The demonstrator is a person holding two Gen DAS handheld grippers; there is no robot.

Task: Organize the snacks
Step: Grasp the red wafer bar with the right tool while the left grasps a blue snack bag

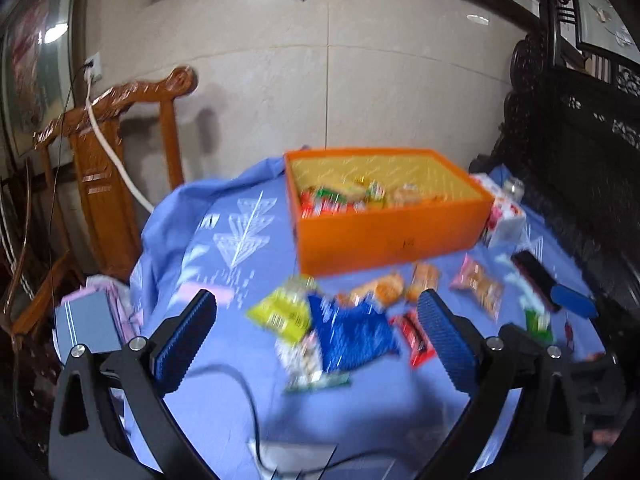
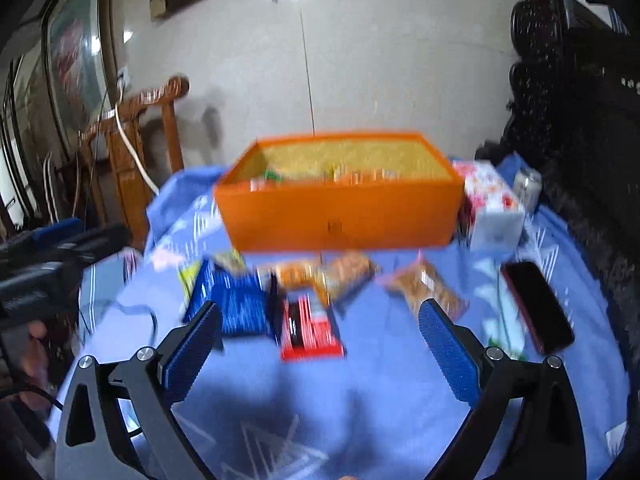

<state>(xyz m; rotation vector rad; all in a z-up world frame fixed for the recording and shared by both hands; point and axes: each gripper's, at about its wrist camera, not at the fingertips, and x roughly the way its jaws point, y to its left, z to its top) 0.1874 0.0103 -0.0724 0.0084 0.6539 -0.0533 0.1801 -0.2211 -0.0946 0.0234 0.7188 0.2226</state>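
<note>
An orange box (image 1: pixel 384 236) (image 2: pixel 340 216) with several snack packets inside stands on the blue cloth (image 1: pixel 224 248). Loose packets lie in front of it: a blue one (image 1: pixel 352 336) (image 2: pixel 236 304), a yellow-green one (image 1: pixel 284 312), a red one (image 1: pixel 414 336) (image 2: pixel 310 332), orange ones (image 1: pixel 384 290) (image 2: pixel 348 276) and a pink-edged one (image 1: pixel 478 284) (image 2: pixel 428 284). My left gripper (image 1: pixel 318 298) hangs open above the blue packet, holding nothing. My right gripper (image 2: pixel 320 307) is open over the red packet, also holding nothing. Both views are blurred by motion.
A dark phone (image 2: pixel 536 304) (image 1: pixel 532 272) lies at the right. A flowered tissue box (image 2: pixel 492 204) and a can (image 2: pixel 528 188) stand right of the orange box. A wooden chair (image 1: pixel 112 160) is at the left and dark carved furniture (image 1: pixel 580 140) at the right.
</note>
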